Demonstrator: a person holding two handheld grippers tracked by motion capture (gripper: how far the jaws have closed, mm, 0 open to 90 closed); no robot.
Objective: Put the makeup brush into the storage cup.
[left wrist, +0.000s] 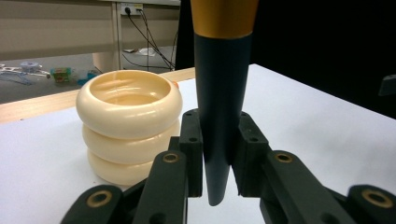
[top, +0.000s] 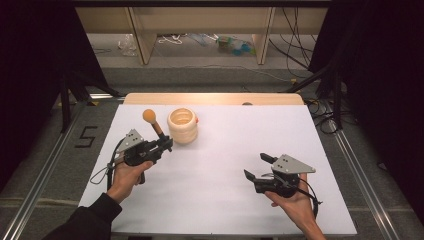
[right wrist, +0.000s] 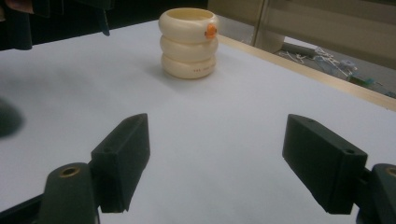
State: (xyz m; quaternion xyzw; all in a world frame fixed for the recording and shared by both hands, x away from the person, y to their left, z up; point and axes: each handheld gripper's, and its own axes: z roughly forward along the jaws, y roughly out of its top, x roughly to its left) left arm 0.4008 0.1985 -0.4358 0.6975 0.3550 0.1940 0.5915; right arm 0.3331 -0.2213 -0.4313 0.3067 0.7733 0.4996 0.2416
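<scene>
Left gripper (top: 162, 144) has its jaws clamped on the dark tapered handle of a brush (left wrist: 219, 116), pinching low near the pointed end, w/ the gold band and the round orange head (top: 149, 116) sticking up and tilted away toward the far-left of the table. Just right of it, close but not touching from the high view, sits the cream ribbed holder (top: 183, 126), three stacked rings, open mouth up, upright on the white table (top: 225, 165); the left gripper view puts that holder (left wrist: 129, 125) just off to the side of the jaws w/ its rim about level w/ the brush shaft. Looks like the job is dropping the brush into that cup. To do it well, the person probably needs to lift a bit, swing the handle tip over the mouth, and bring the shaft nearer vertical before lowering; as tilted now, the point could catch the rim or tip the holder, which looks light. Grip sits low on a taper, so the brush may slide or pivot; slow move, release only once the tip is well inside. Right gripper (top: 257, 170) rests near the front-right of the table, well apart, jaws spread wide, nothing in them, pointed toward the holder (right wrist: 188, 43) w/ its small orange spot (right wrist: 211, 31); it could come in to steady the cup.
</scene>
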